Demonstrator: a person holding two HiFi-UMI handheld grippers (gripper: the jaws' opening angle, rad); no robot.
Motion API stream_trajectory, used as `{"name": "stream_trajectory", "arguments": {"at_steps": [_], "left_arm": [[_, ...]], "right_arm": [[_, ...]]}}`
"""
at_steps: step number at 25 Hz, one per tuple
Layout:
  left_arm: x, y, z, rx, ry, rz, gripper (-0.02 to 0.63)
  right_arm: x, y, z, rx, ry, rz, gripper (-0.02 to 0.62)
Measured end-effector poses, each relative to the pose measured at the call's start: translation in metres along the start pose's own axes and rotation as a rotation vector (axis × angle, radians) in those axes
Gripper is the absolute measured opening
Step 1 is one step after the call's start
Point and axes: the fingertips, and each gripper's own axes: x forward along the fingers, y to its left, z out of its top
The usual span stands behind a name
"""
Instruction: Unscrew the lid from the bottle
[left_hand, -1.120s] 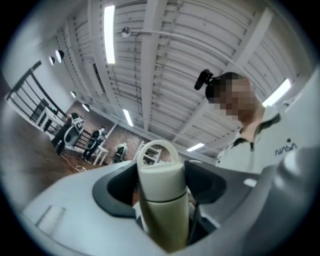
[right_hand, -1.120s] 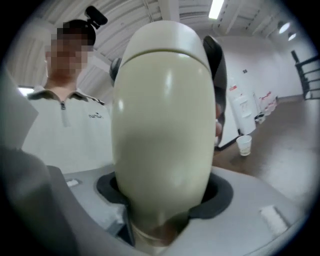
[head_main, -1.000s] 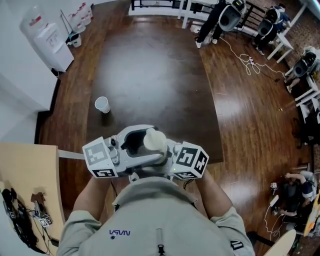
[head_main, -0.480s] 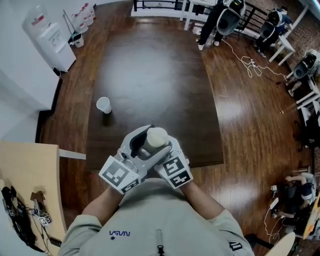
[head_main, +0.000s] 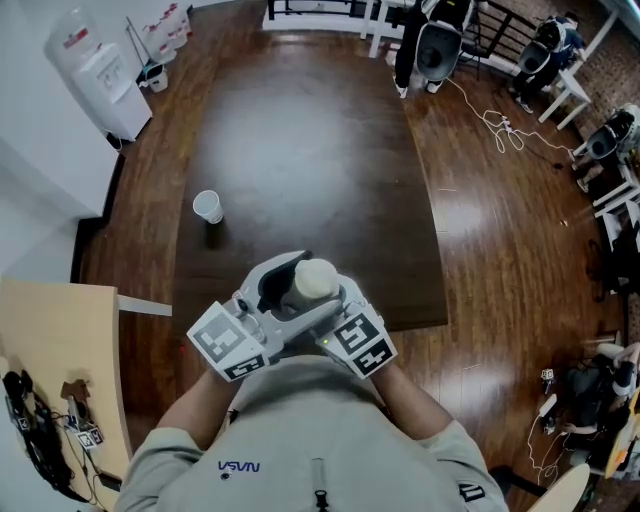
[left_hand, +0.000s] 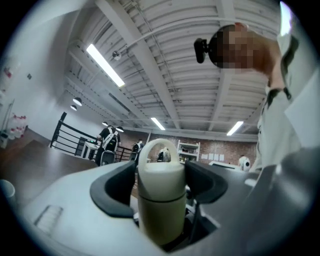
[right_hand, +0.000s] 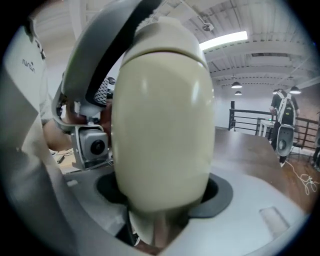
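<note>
Cream bottle is gripped at its lid by left gripper, body by right gripper.

- A white paper cup stands on the dark wooden table, ahead and left of the left claw.
- A water dispenser stands farther off to the claw's left.
- A white cable lies on the floor, far ahead to its right.
</note>
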Motion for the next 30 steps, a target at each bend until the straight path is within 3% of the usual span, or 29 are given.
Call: {"name": "stream_trajectory", "arguments": {"at_steps": [4, 9, 12, 16, 19, 23, 26, 30], "left_arm": [[-0.011, -0.004, 0.012, -0.142, -0.044, -0.161, 0.332], [-0.029, -0.016, 0.034, -0.344, -0.108, -0.448, 0.333], [-0.035, -0.025, 0.041, -0.367, -0.100, -0.579, 0.331], [-0.033, -0.036, 0.035, -0.364, -0.047, -0.662, 0.325], [-0.031, -0.041, 0.029, -0.381, -0.022, -0.693, 0.325], [-0.029, -0.045, 0.027, -0.392, -0.013, -0.724, 0.313], [-0.027, -0.044, 0.027, -0.388, -0.012, -0.723, 0.270], [-0.021, -0.038, 0.028, -0.357, -0.013, -0.669, 0.270]], "right_arm": [[-0.011, 0.023, 0.009, -0.022, 0.001, 0.205, 0.298], [-0.048, 0.079, 0.014, -0.036, -0.003, 0.699, 0.299], [-0.069, 0.101, 0.017, 0.014, -0.015, 0.918, 0.299], [-0.087, 0.115, 0.025, 0.095, -0.052, 1.103, 0.299], [-0.092, 0.120, 0.028, 0.114, -0.056, 1.167, 0.299], [-0.090, 0.121, 0.026, 0.105, -0.027, 1.169, 0.299], [-0.087, 0.116, 0.025, 0.102, -0.022, 1.140, 0.298], [-0.078, 0.103, 0.024, 0.069, -0.010, 1.048, 0.299]]}}
